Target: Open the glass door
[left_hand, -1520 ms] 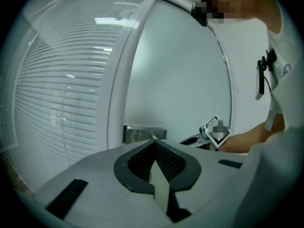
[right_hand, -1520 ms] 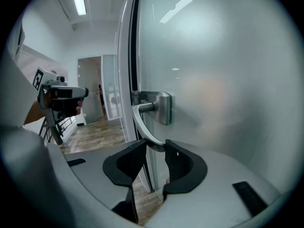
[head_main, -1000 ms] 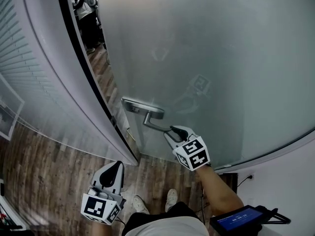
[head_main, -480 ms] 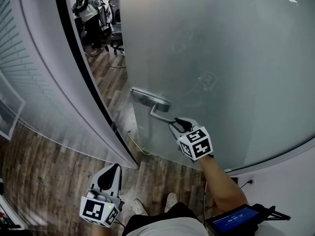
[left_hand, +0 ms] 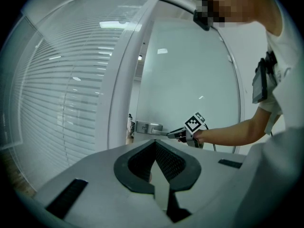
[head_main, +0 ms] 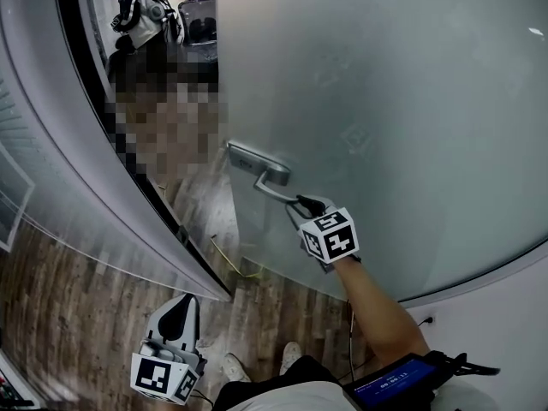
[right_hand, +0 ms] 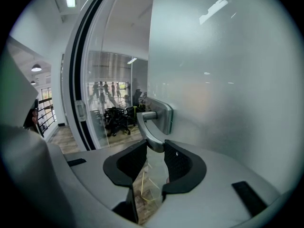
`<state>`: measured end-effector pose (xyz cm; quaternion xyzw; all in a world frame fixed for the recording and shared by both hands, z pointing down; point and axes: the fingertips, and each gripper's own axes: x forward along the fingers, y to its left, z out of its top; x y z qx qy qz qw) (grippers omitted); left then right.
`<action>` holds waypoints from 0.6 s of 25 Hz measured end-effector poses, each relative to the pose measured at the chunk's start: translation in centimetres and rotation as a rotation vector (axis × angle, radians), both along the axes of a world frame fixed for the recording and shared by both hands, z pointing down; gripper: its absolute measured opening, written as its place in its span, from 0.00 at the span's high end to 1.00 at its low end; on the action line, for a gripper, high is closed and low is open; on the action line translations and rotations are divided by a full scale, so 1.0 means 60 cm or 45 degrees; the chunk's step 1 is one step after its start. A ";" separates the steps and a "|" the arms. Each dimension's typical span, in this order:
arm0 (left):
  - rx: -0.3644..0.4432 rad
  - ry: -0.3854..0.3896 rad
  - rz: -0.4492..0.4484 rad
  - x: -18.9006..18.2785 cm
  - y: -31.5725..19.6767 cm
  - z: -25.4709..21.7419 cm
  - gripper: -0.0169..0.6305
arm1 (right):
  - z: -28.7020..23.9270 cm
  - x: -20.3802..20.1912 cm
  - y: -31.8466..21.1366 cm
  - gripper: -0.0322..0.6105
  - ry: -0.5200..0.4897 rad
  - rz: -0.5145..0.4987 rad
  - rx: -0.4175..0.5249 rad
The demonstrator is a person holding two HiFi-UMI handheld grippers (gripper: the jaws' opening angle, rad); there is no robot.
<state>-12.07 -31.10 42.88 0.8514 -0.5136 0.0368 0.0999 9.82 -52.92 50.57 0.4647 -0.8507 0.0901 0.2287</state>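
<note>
The frosted glass door [head_main: 385, 101] stands partly open, with a gap at its left edge. Its metal lever handle [head_main: 265, 178] sticks out toward me. My right gripper [head_main: 301, 204] is shut on the free end of that lever; in the right gripper view the handle [right_hand: 151, 127] sits between the two black pads of the right gripper [right_hand: 156, 151]. My left gripper [head_main: 181, 308] hangs low over the wood floor, away from the door, jaws together and holding nothing. From the left gripper [left_hand: 155, 148] I see the handle [left_hand: 149, 127] and the right gripper [left_hand: 178, 134] far ahead.
A dark door frame [head_main: 128, 169] and a frosted glass wall [head_main: 34, 144] stand to the left. Beyond the gap a person [head_main: 137, 15] stands and office chairs [right_hand: 116, 115] are parked. A yellow cable [head_main: 231, 259] lies on the wood floor [head_main: 68, 315]. A tablet [head_main: 394, 388] hangs at my hip.
The door has swung further open and the gap at its left edge has widened. My right gripper travelled with the handle. The left gripper barely moved.
</note>
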 end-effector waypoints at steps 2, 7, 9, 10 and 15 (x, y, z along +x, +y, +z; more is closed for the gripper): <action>-0.002 -0.001 -0.001 -0.004 0.004 0.008 0.98 | 0.004 0.003 -0.008 0.76 0.005 0.020 0.003; 0.002 -0.004 0.001 -0.029 0.018 0.049 0.98 | 0.032 0.000 -0.025 0.76 0.012 0.079 0.016; 0.003 -0.003 -0.004 -0.034 0.021 0.059 0.98 | 0.041 0.006 -0.034 0.76 0.012 0.098 0.015; 0.003 -0.003 -0.006 -0.035 0.021 0.061 0.98 | 0.042 0.011 -0.040 0.76 0.010 0.108 0.014; -0.010 -0.005 -0.036 -0.031 0.002 0.041 0.98 | 0.021 0.046 -0.091 0.76 -0.002 0.155 0.005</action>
